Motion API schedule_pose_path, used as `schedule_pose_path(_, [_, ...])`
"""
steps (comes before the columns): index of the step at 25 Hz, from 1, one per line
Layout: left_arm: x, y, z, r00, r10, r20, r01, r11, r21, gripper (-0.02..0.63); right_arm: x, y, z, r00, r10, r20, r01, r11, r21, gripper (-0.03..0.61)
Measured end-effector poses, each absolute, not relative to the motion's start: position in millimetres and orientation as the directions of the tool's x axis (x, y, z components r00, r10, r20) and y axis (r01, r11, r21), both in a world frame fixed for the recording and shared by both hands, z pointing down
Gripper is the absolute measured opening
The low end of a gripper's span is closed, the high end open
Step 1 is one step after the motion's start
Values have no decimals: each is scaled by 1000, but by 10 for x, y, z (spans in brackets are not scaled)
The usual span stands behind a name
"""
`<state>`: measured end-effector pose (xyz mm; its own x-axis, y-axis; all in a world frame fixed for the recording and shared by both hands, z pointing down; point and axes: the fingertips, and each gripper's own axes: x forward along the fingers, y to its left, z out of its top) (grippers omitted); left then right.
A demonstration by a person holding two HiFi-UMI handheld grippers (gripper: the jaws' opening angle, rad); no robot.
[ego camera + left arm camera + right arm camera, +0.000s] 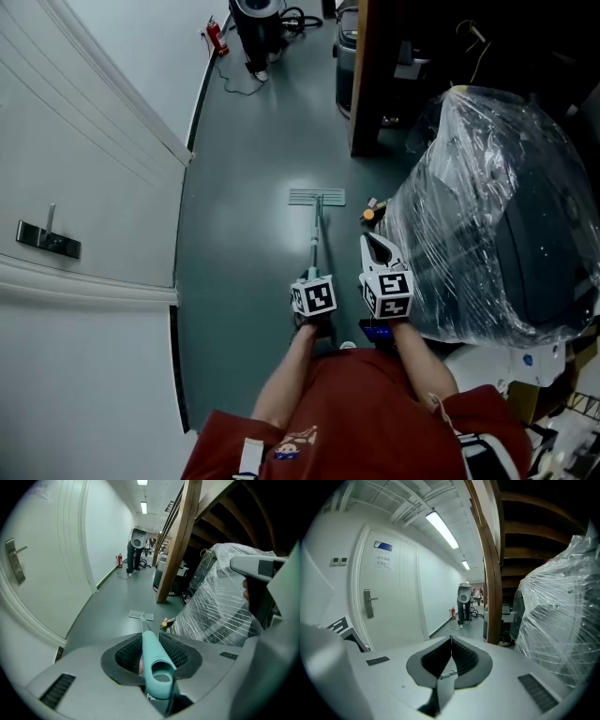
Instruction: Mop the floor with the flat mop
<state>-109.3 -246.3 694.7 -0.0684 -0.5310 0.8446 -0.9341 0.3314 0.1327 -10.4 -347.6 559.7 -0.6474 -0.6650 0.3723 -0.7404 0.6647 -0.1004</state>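
Note:
The flat mop lies with its pale head [317,197] flat on the grey-green floor ahead of me. Its thin pole runs back to a teal grip [153,660]. My left gripper [314,298] is shut on that teal grip, with both ribbed pads pressed against it [151,641]. The mop head [141,615] shows small beyond the jaws. My right gripper [380,251] hangs just right of the pole, apart from it, beside the wrapped bundle. Its jaws [451,641] meet with nothing held between them.
A large bundle wrapped in clear plastic [487,206] crowds the right side. A wooden post [361,84] stands beyond it. A small orange item [370,214] lies by the bundle. A white door with a handle [47,239] is at the left. A machine [255,28] stands far down the corridor.

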Motion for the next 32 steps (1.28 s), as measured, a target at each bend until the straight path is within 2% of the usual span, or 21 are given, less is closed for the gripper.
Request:
schedule_pose_path(12, [-1941,-3286,6972,-35,-539,842,-958,257,125,126,-1041,-4229,5467,-614,-695,375,-763,644,-55,20])
schedule_pose_path(22, [-2308,-4096,7025,-20,-541,841,-972,208,112,126,-1174,-4925,5537,-553,-746,372,-817,573,-65,20])
schedule_pose_path(32, [-2405,-5130,7044,-30,-526,850,-975,202,90,126,-1307,-6055,5613,-569,-733,372,-808,583,-85,20])
